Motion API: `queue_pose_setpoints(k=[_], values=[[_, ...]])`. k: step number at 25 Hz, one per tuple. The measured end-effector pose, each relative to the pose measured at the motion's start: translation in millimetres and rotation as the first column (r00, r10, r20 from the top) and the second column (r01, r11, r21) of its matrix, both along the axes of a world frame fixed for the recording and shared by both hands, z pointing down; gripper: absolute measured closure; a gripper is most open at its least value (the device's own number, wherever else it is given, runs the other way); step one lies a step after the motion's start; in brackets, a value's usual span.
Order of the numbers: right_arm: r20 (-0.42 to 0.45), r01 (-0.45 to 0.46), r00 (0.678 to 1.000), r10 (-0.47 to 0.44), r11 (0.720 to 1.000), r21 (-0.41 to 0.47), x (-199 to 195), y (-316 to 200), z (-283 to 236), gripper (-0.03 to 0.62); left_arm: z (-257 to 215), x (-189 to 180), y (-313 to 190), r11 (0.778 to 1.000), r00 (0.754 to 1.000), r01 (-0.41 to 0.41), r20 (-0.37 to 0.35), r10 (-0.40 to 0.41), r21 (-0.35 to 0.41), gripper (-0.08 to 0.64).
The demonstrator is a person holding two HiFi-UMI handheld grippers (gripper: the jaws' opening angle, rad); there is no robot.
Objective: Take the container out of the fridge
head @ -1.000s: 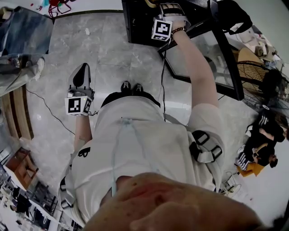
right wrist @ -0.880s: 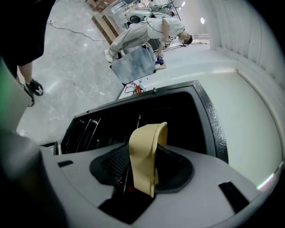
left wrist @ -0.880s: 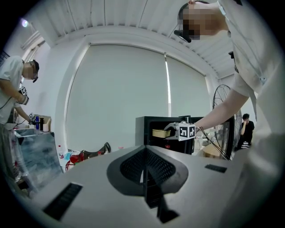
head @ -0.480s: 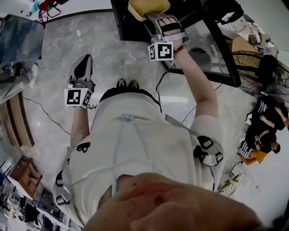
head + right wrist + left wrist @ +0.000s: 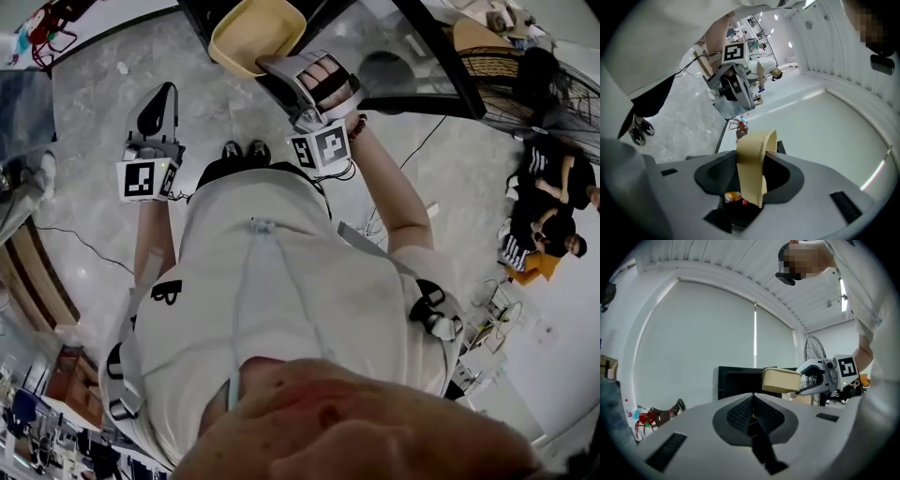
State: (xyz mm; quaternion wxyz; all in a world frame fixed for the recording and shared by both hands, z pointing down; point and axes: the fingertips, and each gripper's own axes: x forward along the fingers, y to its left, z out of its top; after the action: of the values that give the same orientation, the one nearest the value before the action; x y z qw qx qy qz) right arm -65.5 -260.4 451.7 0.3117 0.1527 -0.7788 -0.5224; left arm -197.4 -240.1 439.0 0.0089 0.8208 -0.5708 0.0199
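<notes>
A shallow beige container hangs in the air in front of the black fridge, clear of its dark opening. My right gripper is shut on the container's near rim. In the right gripper view the beige wall stands clamped between the jaws. My left gripper is raised at the left, shut and empty, well apart from the container. The left gripper view has its jaws meeting in a line, with the container and the fridge ahead of them.
The fridge's glass door stands swung open to the right. A standing fan and people sitting on the floor are at the far right. Cables trail over the marble floor. Wooden furniture lines the left side.
The right gripper has drawn the container out of the fridge and back toward the person. The left gripper has stayed raised and shut.
</notes>
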Motion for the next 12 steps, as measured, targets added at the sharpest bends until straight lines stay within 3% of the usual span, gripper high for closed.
queue_pose_setpoints(k=[6,12], values=[[-0.008,-0.069,0.998,0.069,0.996,-0.059,26,24,20,0.416,0,26,-4,0.998,0.998,-0.065,0.01,0.065,0.008,0.551],[-0.015,-0.079,0.997,0.078,0.996,-0.048,34,24,16,0.416,-1,36,-2,0.997,0.996,-0.083,0.015,0.083,0.005,0.551]])
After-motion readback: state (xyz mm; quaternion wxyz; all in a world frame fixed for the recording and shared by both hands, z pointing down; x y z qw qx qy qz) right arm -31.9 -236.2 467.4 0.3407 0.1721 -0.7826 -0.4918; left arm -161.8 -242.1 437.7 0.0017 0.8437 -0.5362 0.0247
